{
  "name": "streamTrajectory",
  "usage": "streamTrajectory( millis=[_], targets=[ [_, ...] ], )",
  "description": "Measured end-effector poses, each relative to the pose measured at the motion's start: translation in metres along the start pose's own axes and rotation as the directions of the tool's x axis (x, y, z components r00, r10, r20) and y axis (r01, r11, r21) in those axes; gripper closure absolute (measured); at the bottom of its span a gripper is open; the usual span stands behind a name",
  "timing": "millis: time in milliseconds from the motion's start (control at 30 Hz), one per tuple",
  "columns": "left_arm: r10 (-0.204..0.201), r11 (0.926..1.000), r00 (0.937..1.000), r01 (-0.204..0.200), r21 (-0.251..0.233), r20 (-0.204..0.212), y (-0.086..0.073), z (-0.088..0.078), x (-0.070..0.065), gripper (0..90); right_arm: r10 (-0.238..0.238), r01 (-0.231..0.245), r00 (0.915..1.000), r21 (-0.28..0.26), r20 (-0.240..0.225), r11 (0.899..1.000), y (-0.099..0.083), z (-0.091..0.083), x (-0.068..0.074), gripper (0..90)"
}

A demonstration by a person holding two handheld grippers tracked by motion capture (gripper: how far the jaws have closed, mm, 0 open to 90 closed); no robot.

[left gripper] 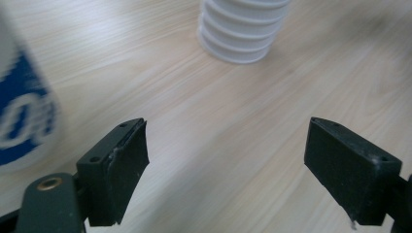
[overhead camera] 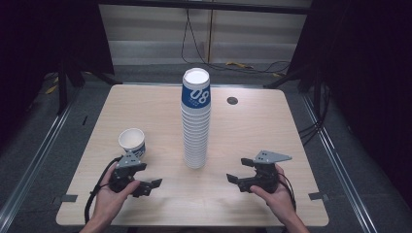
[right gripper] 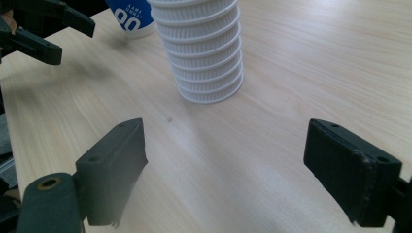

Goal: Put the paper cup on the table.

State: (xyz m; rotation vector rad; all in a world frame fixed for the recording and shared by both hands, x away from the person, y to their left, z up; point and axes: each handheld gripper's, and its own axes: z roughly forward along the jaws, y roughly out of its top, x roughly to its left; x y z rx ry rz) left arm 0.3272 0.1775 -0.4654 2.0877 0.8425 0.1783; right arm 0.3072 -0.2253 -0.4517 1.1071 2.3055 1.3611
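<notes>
Both hand-held grippers, left (overhead camera: 148,186) and right (overhead camera: 236,180), gape empty flanking the paper-cup stack (overhead camera: 196,121) (grip its top cup squarely, gently).

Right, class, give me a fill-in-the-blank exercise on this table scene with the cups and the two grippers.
1. The tall stack of cups stands near the table's ____.
2. The single cup stands upright beside the ____ gripper.
3. The jaws of the right gripper are ____ and hold nothing.
4. The single cup's band is white and ____.

Missing words: middle; left; open; blue
</notes>
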Motion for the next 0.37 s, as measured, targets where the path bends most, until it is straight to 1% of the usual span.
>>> streamTrajectory(
  millis=[33,100,167,200,233,300,367],
  targets=[
    [0.009,1.0000,1.0000,-0.009,0.002,0.000,0.002,0.004,-0.004,16.1,0.004,-0.004,1.0000,0.003,-0.001,1.000,-0.001,0.000,0.001,15.2],
    [-0.002,1.0000,0.9999,0.002,-0.006,0.015,0.001,0.013,-0.008,16.1,0.006,-0.006,1.0000,0.005,0.003,1.000,-0.004,0.000,0.002,15.2],
    [0.003,1.0000,0.9994,-0.003,0.006,0.035,-0.002,0.023,-0.010,16.1,0.012,-0.012,0.9999,0.002,0.007,1.000,-0.005,0.003,0.002,15.2],
    [0.010,0.9999,0.9993,-0.010,0.009,0.037,-0.005,0.026,-0.011,16.1,0.020,-0.020,0.9997,0.004,0.011,1.000,-0.005,0.004,0.002,15.2],
    [0.012,0.9999,0.9994,-0.012,0.012,0.031,-0.007,0.028,-0.012,16.2,0.022,-0.022,0.9996,0.004,0.017,1.000,-0.006,0.007,0.002,15.1],
    [0.022,0.9997,0.9991,-0.022,0.008,0.037,-0.009,0.028,-0.012,16.2,0.028,-0.028,0.9988,0.019,0.040,0.999,-0.008,0.012,0.002,14.9],
    [0.021,0.9998,0.9993,-0.021,0.007,0.030,-0.013,0.028,-0.009,16.2,0.036,-0.040,0.9960,0.053,0.082,0.998,-0.012,0.018,0.002,14.8]
  ],
)
